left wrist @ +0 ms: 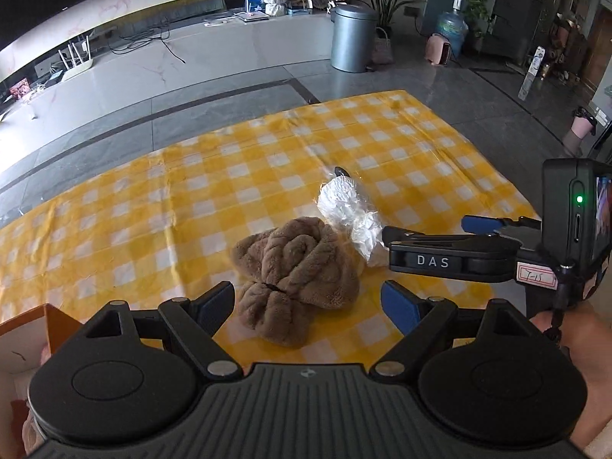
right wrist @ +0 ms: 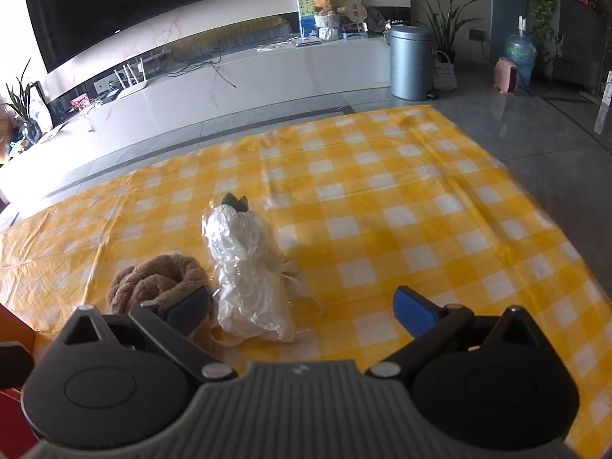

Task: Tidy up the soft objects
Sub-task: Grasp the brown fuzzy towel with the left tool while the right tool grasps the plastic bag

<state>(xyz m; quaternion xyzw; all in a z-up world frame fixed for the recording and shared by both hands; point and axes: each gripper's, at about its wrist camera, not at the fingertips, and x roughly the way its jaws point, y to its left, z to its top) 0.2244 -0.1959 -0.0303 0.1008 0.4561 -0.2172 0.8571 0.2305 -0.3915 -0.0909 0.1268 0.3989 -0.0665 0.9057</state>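
A brown plush towel bundle (left wrist: 294,275) lies crumpled on the yellow checked cloth (left wrist: 191,199), directly ahead of my open left gripper (left wrist: 308,302), partly between its fingers. Just behind it lies a white soft toy wrapped in clear plastic (left wrist: 346,206), with a dark green tip. The right gripper (left wrist: 424,244) reaches in from the right, close to the wrapped toy's near end. In the right wrist view my right gripper (right wrist: 302,306) is open, the wrapped toy (right wrist: 244,267) lies between its fingers nearer the left one, and the brown bundle (right wrist: 157,279) sits left of it.
An orange-brown box (left wrist: 26,329) stands at the near left of the cloth. A person's hand (left wrist: 581,363) holds the right gripper. Beyond the cloth (right wrist: 420,210) is grey tiled floor, a metal bin (left wrist: 354,36) and a low white TV bench.
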